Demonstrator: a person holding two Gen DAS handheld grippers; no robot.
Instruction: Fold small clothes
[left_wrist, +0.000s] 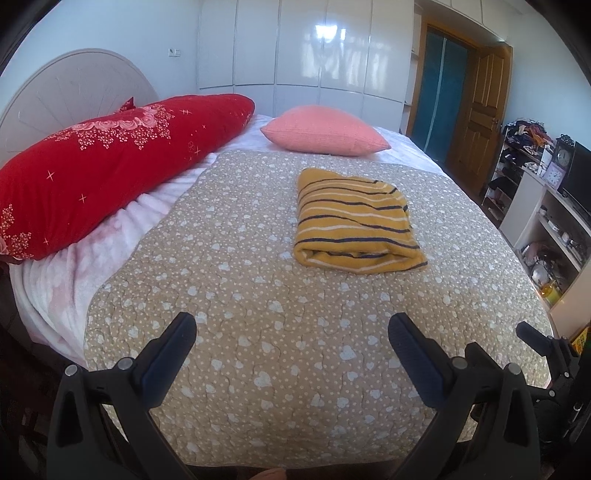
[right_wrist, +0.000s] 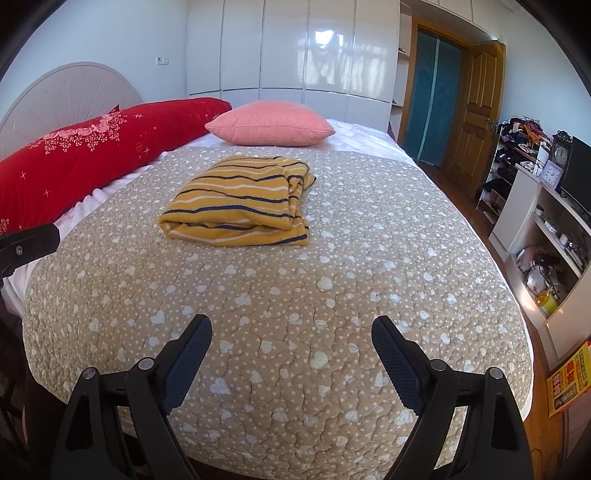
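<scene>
A yellow garment with dark and white stripes (left_wrist: 356, 221) lies folded into a compact rectangle on the beige heart-print bedspread (left_wrist: 258, 295). It also shows in the right wrist view (right_wrist: 240, 203), left of centre. My left gripper (left_wrist: 291, 325) is open and empty, held above the bedspread well short of the garment. My right gripper (right_wrist: 291, 328) is open and empty too, over the near part of the bedspread (right_wrist: 295, 288). Part of the right gripper shows at the right edge of the left wrist view (left_wrist: 543, 343).
A long red floral pillow (left_wrist: 110, 162) lies along the bed's left side and a pink cushion (left_wrist: 325, 129) sits at the far end. White wardrobes stand behind. Cluttered white shelves (right_wrist: 546, 236) and a wooden door (right_wrist: 476, 118) are at the right.
</scene>
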